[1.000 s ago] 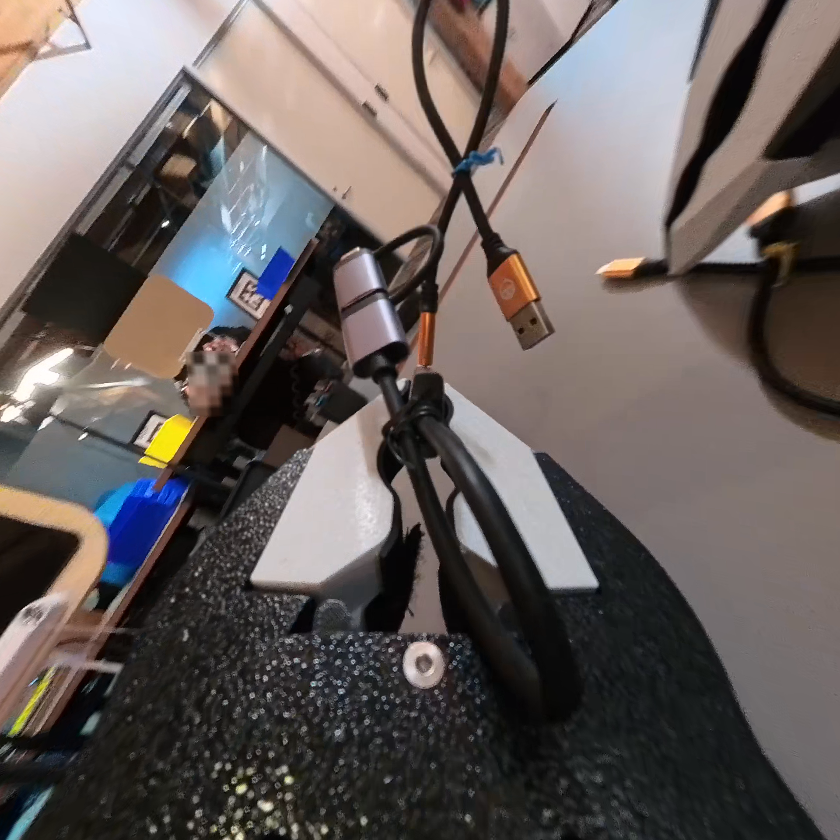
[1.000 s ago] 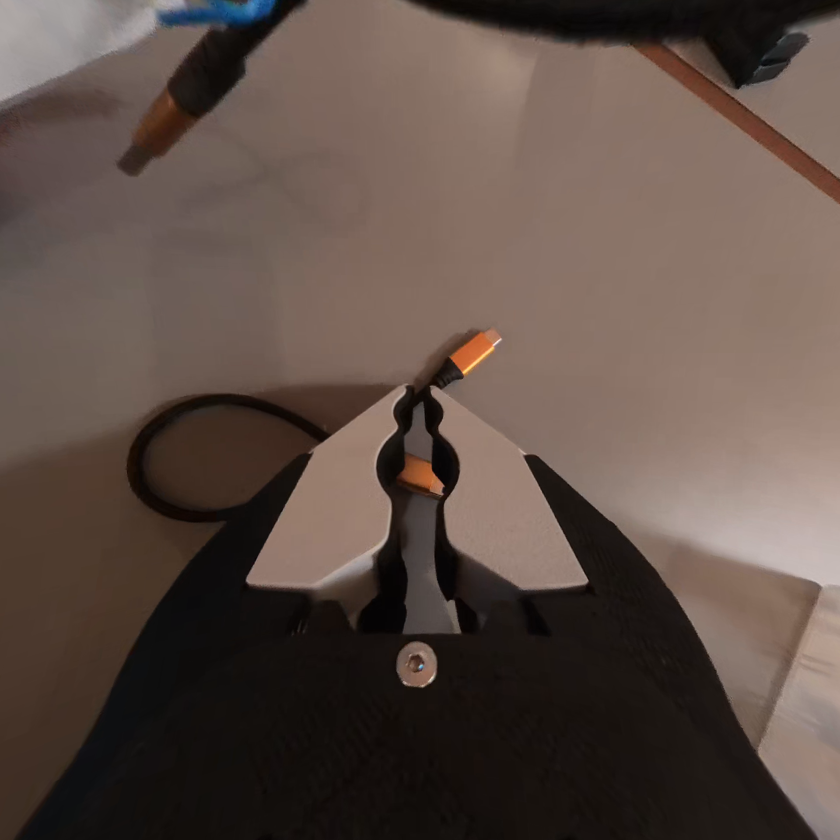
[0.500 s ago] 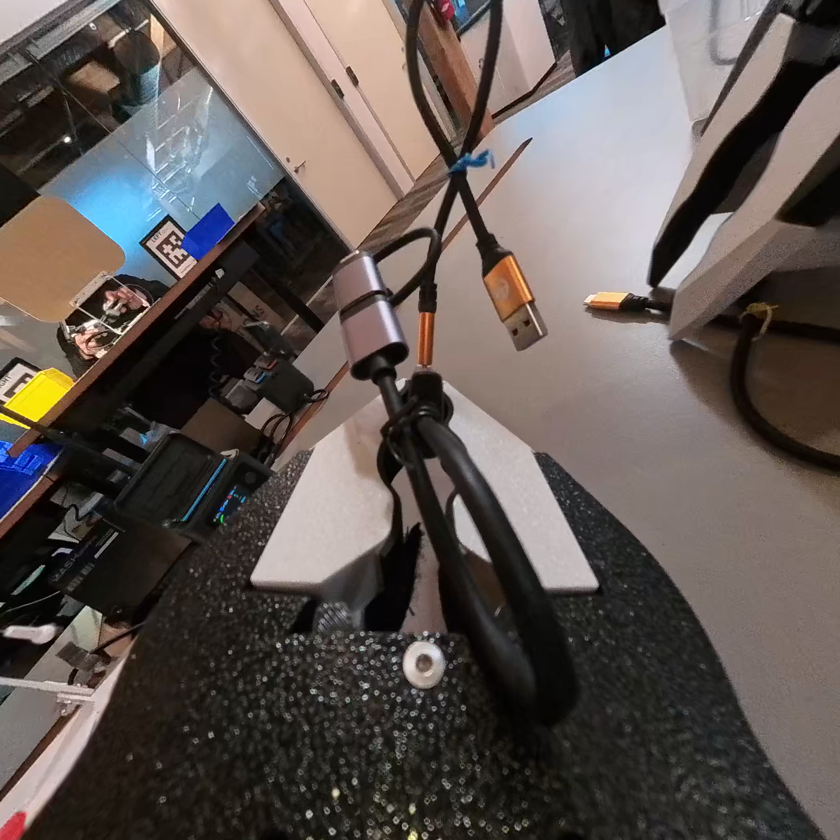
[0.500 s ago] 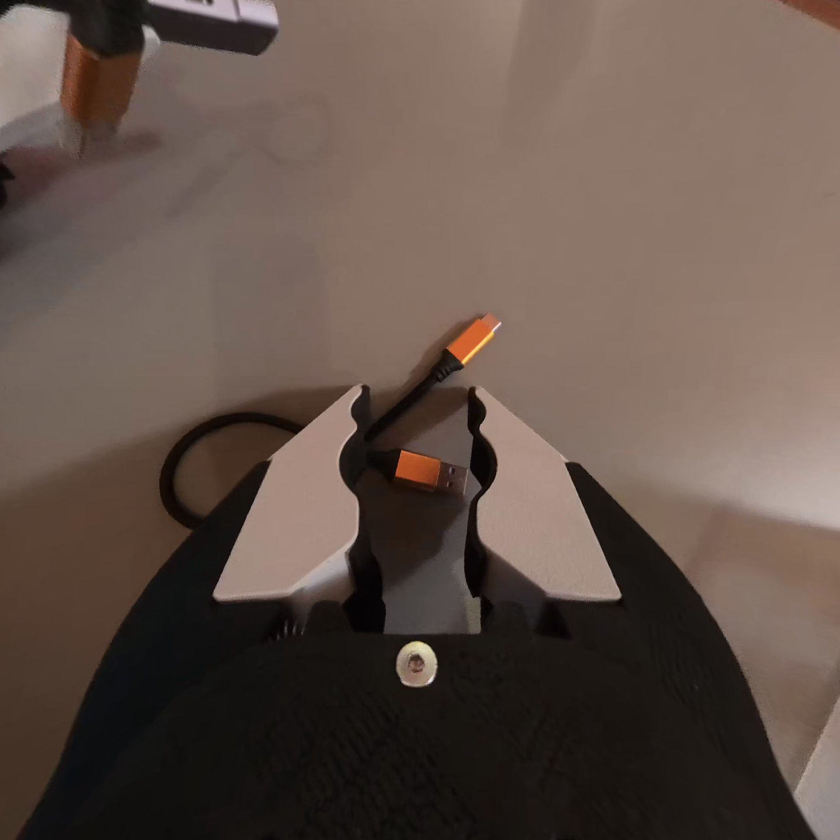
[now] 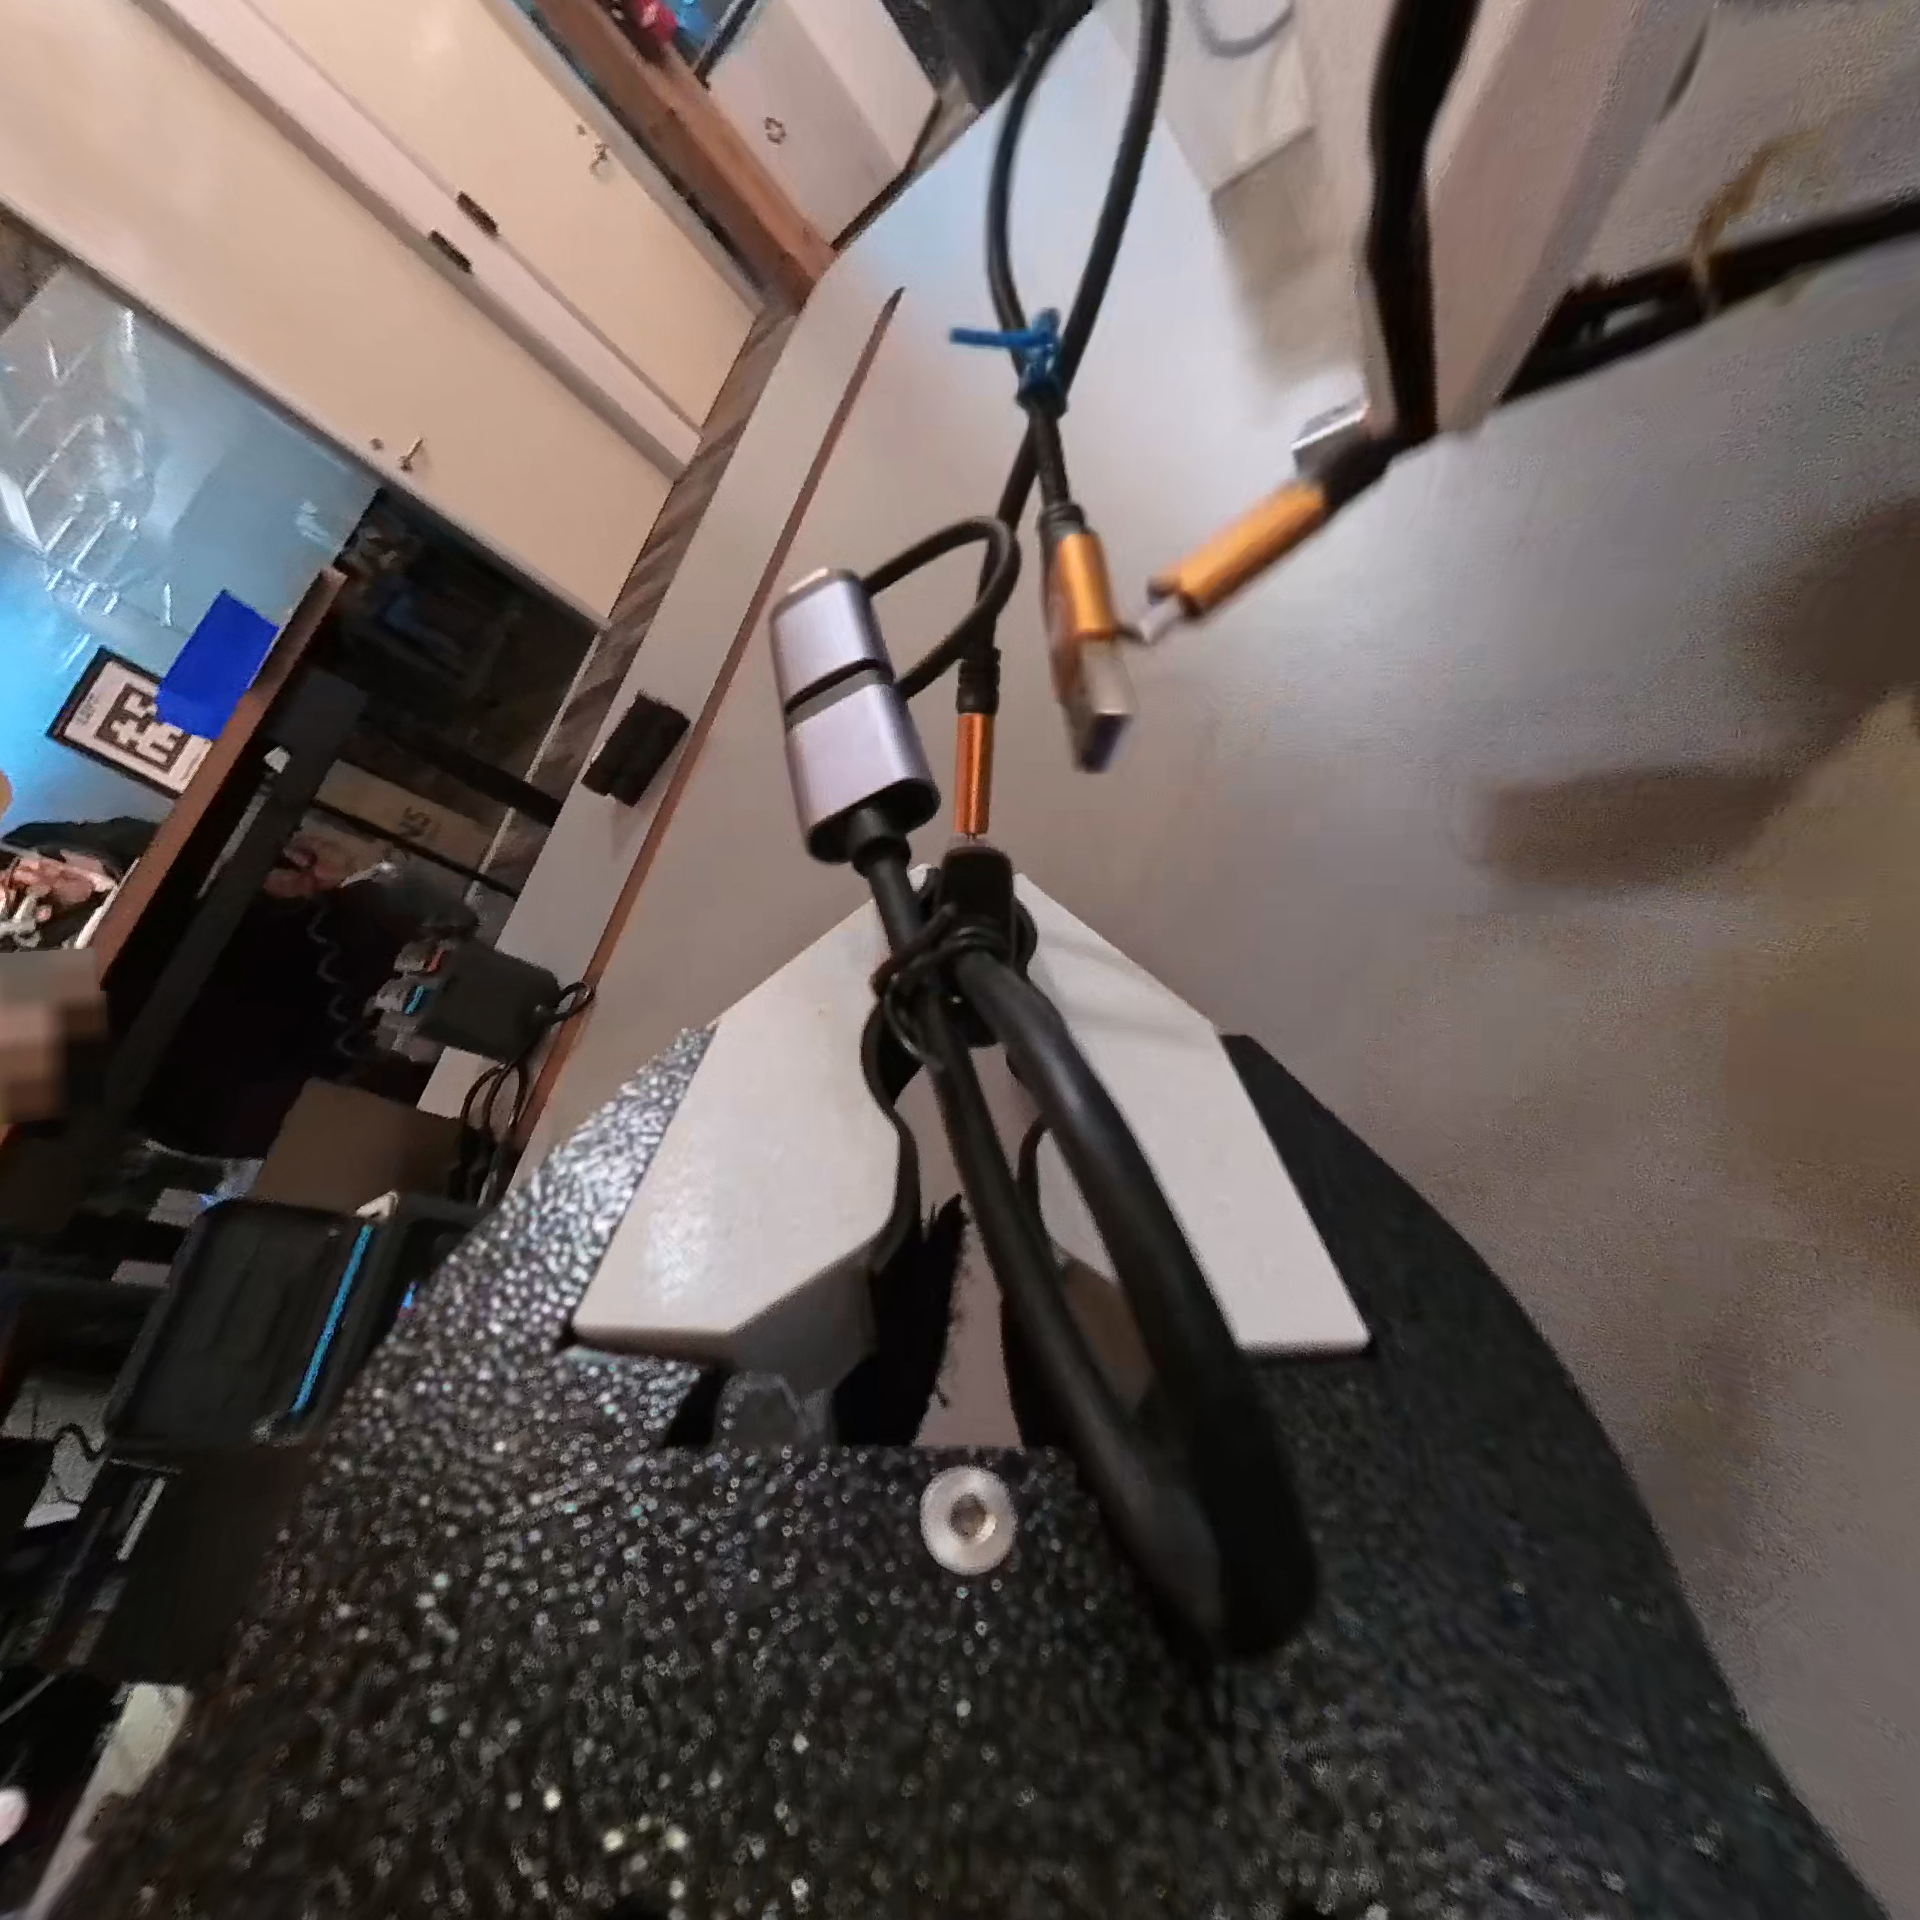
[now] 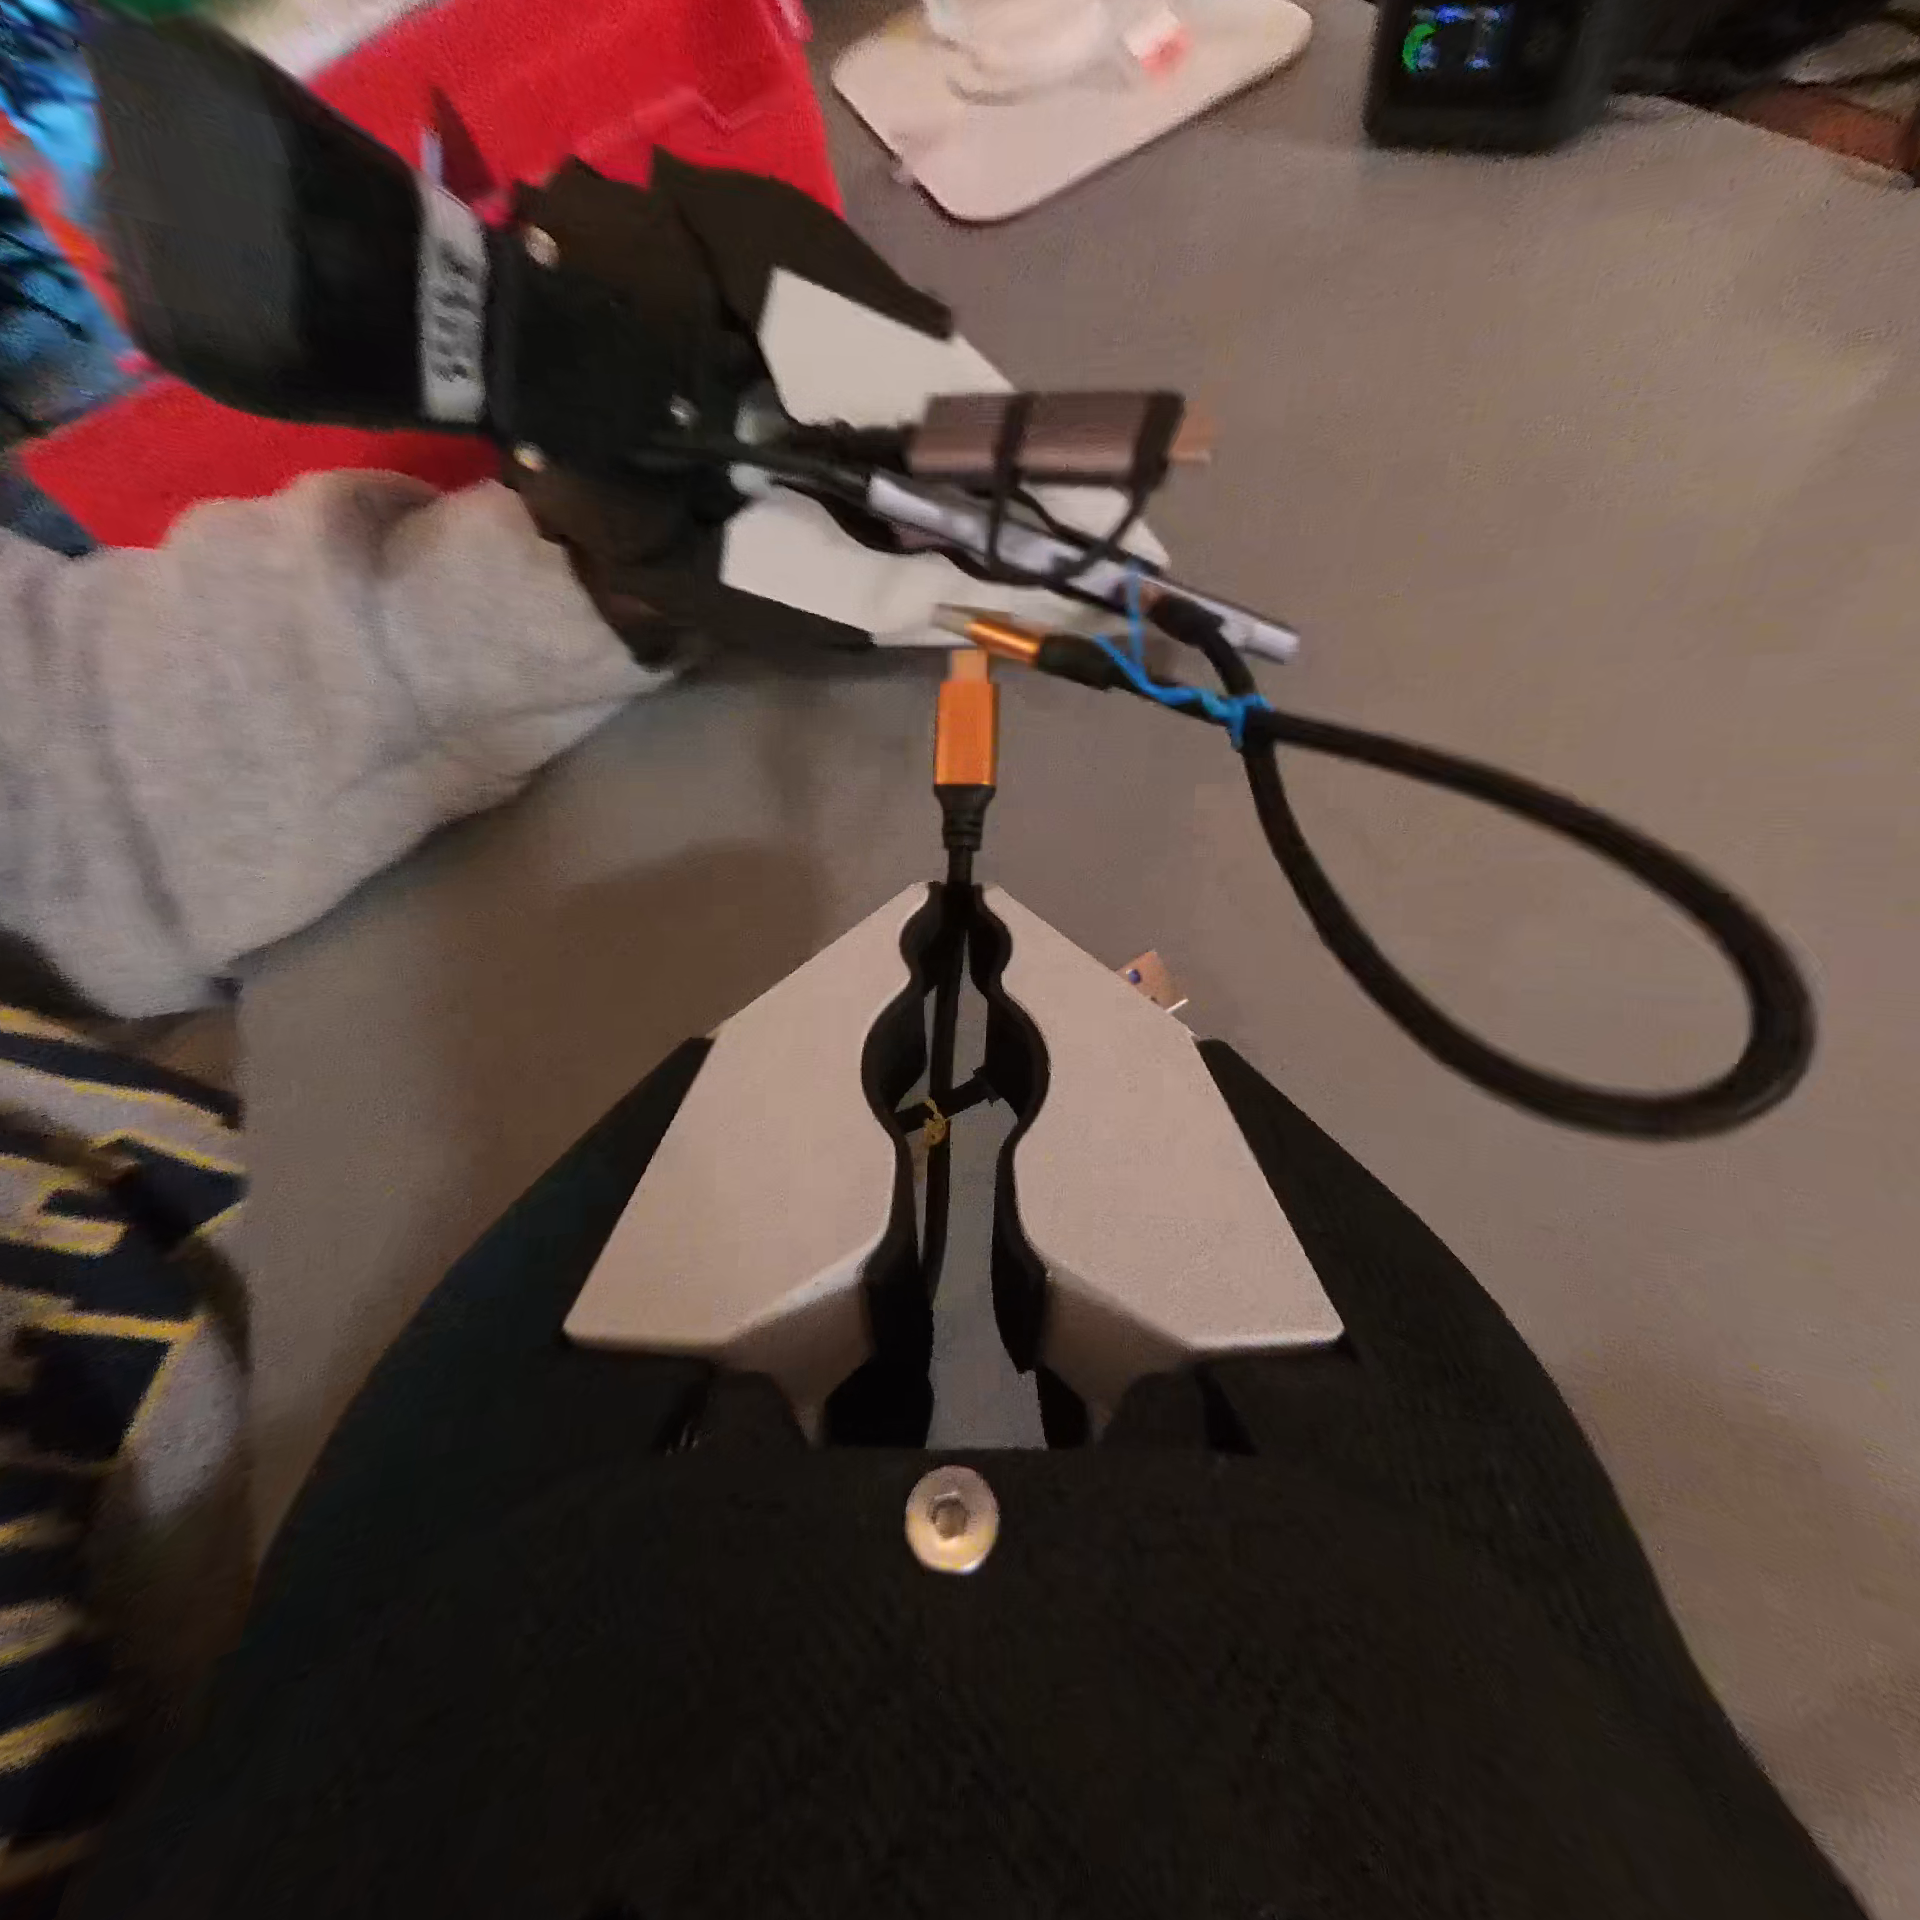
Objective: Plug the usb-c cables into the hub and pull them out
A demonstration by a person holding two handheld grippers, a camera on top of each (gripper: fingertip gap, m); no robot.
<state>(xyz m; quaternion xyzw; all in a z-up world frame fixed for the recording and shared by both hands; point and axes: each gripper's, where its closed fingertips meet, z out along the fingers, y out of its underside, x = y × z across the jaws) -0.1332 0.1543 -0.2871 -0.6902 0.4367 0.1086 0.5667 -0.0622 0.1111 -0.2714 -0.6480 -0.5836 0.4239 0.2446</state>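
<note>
My left gripper [image 5: 961, 883] is shut on the black cable of the grey hub [image 5: 847, 717] and holds the hub up in the air. One orange USB-C plug [image 5: 975, 774] sits beside the hub, right at my fingertips. An orange USB-A plug [image 5: 1086, 644] dangles beside it, tied with a blue tie [image 5: 1023, 348]. My right gripper [image 6: 961, 894] is shut on a thin black cable just behind a second orange USB-C plug [image 6: 964, 743]. That plug points at the hub [image 6: 1039, 436] and its tip is close under the left gripper [image 6: 935, 499]. It also shows in the left wrist view [image 5: 1242, 556].
A thick black cable loop [image 6: 1558, 935] hangs to the right over the grey table [image 6: 1558, 520]. A person's grey sleeve [image 6: 260, 707] is at the left. A white pad [image 6: 1060, 114] and a black device with a screen [image 6: 1475, 62] stand at the back. Tip to tip, the grippers are about 9 centimetres apart.
My right gripper opened over the cable on the table, shut on it behind the orange USB-C plug, and lifted it up towards the hub. My left gripper kept its hold.
</note>
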